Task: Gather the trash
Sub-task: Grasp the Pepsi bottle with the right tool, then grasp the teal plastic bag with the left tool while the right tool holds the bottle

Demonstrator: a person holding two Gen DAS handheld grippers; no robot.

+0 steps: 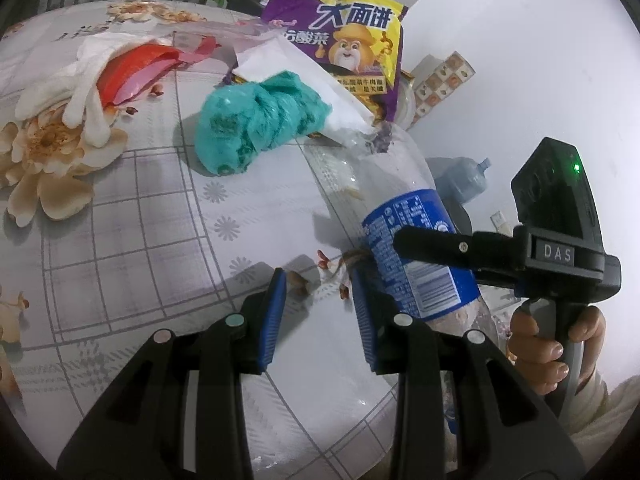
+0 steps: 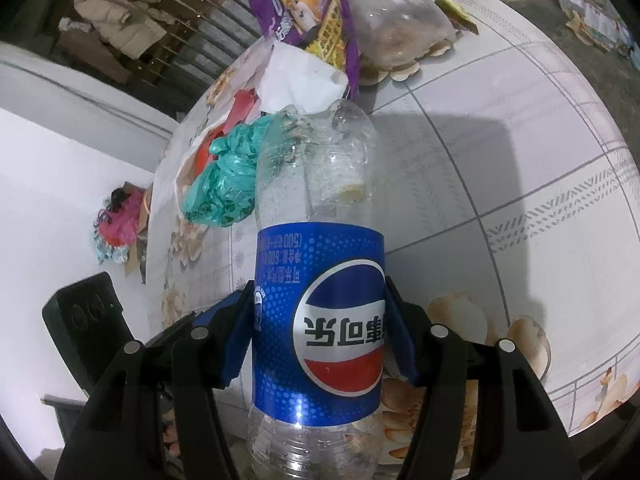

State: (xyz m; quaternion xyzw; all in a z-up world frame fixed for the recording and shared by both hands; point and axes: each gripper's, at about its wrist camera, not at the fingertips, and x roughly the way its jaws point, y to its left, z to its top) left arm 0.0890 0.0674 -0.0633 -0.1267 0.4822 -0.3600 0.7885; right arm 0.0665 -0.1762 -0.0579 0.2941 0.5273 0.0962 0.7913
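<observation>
Clearly, the right tool (image 2: 318, 340) is clenched on the clear plastic cola bottle with the blue label (image 2: 318, 320). Its two blue pads press the label from both sides, a sensible place because the label band is firm and does not slip. The bottle appears empty, so I judge that a light squeeze is enough. Its far end reaches toward the pile, above the round surface with the flowered grey-checked cloth (image 2: 500, 168).

The left tool (image 1: 318, 320) holds nothing; its jaws stand partly apart over the cloth, just beside the bottle, probably waiting for the next piece.

Farther away lies a crumpled teal plastic bag (image 1: 256, 128), then a white sheet of paper (image 1: 320, 84), a purple and yellow noodle packet (image 1: 352, 40), and a white cloth glove (image 1: 68, 88) over a red wrapper (image 1: 140, 68). These are gathered near together, which makes collecting easier.
</observation>
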